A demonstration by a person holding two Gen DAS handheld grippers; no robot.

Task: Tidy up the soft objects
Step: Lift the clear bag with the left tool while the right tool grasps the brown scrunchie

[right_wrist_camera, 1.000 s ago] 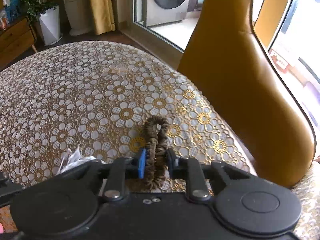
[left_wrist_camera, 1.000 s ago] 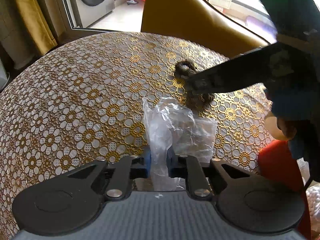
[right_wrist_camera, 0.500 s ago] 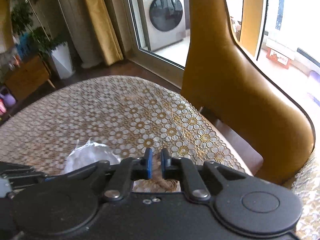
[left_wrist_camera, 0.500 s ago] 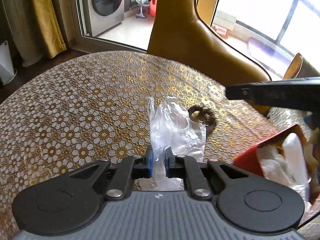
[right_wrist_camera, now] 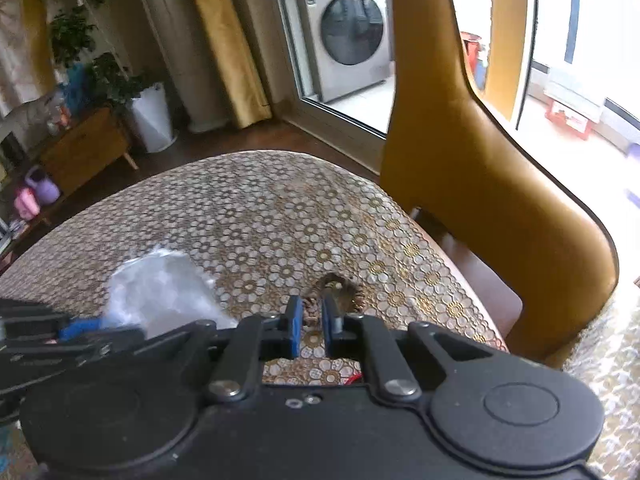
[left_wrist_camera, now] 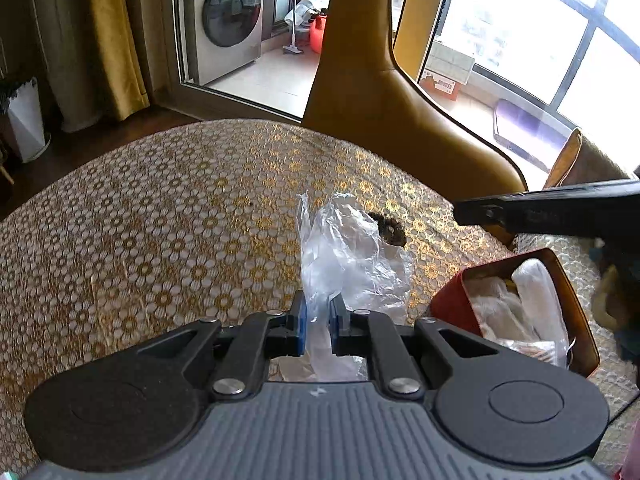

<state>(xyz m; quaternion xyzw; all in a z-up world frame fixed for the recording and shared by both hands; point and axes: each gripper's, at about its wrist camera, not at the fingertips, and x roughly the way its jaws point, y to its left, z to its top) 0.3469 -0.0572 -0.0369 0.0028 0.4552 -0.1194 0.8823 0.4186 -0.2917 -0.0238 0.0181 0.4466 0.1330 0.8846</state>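
My left gripper (left_wrist_camera: pixel 317 326) is shut on a crumpled clear plastic bag (left_wrist_camera: pixel 348 252) and holds it above the round table (left_wrist_camera: pixel 140 220). A brown scrunchie (left_wrist_camera: pixel 390 230) lies on the table just beyond the bag. In the right wrist view the scrunchie (right_wrist_camera: pixel 338 288) lies on the table below and beyond my right gripper (right_wrist_camera: pixel 311 330), whose jaws are nearly closed with nothing between them. The plastic bag (right_wrist_camera: pixel 160 288) shows at the left of that view. A red box (left_wrist_camera: pixel 516 304) holding white soft items stands at the right.
A mustard leather chair (left_wrist_camera: pixel 384 92) stands at the table's far right edge; it also shows in the right wrist view (right_wrist_camera: pixel 480 160). The table carries a gold floral lace cloth. A washing machine (left_wrist_camera: pixel 228 20) and a curtain (left_wrist_camera: pixel 112 36) stand beyond the table.
My right gripper let go of the scrunchie, rose and drew back; the scrunchie now lies on the table. My left gripper lifted the plastic bag higher, bringing the red box into view.
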